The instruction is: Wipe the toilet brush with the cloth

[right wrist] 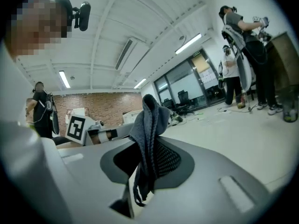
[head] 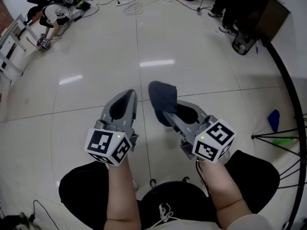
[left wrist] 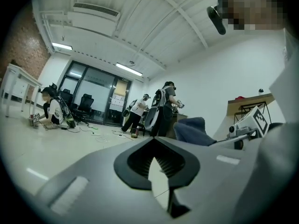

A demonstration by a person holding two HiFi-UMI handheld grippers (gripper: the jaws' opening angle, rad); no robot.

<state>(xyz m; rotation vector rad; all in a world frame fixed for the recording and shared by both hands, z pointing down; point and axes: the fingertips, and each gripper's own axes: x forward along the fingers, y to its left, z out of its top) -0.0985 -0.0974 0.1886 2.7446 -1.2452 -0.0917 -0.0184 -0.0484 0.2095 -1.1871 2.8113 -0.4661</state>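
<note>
Two tools side by side over the floor [head: 96,56].
Right tool [head: 169,116] clamps dark grey cloth [head: 162,97], bunched beyond its tips; left tool [head: 128,97] closed, empty.

Lab-like office: loose cables [head: 138,5], office chairs [left wrist: 86,105], brick wall [right wrist: 100,102].

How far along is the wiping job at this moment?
Done: the right tool is shut on the grey cloth. In hand: nothing else; the left tool is shut and empty. Left: no toilet brush shows in any view, so all the wiping remains.
</note>
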